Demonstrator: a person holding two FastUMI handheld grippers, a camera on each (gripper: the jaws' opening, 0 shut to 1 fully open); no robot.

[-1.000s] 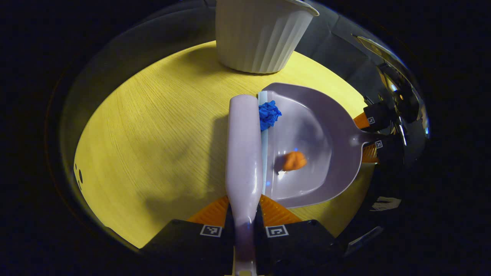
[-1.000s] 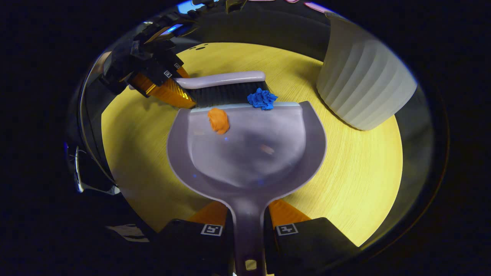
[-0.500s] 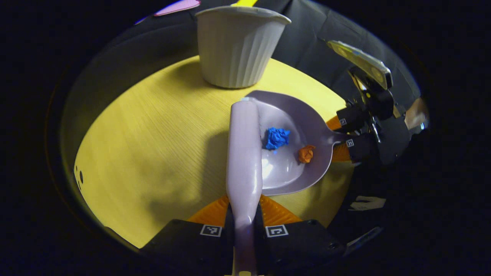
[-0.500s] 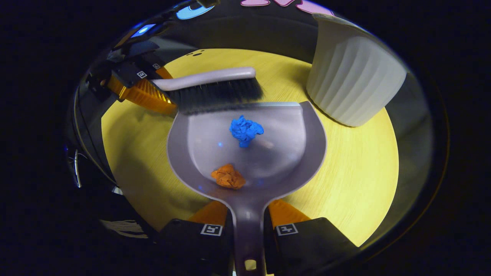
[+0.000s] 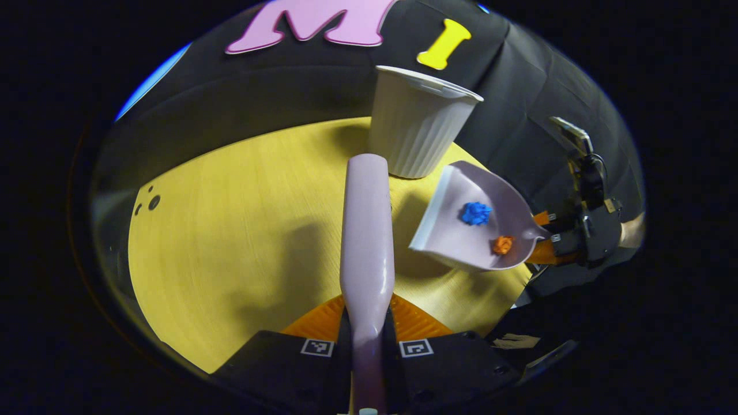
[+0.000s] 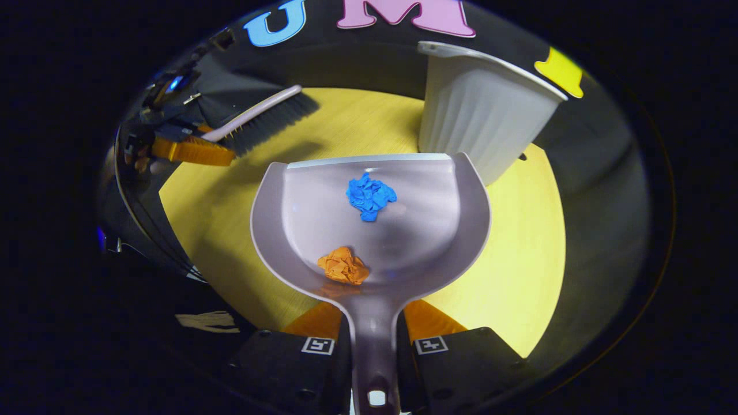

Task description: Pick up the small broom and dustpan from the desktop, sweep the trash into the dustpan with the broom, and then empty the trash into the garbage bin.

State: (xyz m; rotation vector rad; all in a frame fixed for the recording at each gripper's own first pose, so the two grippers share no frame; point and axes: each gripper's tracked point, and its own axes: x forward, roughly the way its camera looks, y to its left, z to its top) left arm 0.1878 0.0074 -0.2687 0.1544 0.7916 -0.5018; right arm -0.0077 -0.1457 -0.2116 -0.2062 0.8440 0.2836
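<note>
My left gripper (image 5: 366, 323) is shut on the handle of the lilac broom (image 5: 366, 230), which points forward over the yellow table (image 5: 230, 230). My right gripper (image 6: 373, 328) is shut on the handle of the lilac dustpan (image 6: 426, 230), held lifted above the table. A crumpled blue scrap (image 6: 370, 196) and an orange scrap (image 6: 342, 266) lie inside the pan. In the left gripper view the dustpan (image 5: 455, 230) hangs tilted at the right, just in front of the white ribbed garbage bin (image 5: 416, 136). In the right gripper view the bin (image 6: 481, 115) stands right behind the pan's lip, and the broom (image 6: 262, 118) is far left.
The round yellow table's edge (image 6: 542, 323) runs close on the right, with black cloth beyond. Small dark holes (image 5: 151, 200) mark the tabletop at the left. A person's hand (image 5: 631, 230) holds the right gripper at the far right edge.
The dustpan has lifted off the table with both scraps inside and moved toward the bin. The broom has drawn back and away from the pan's lip.
</note>
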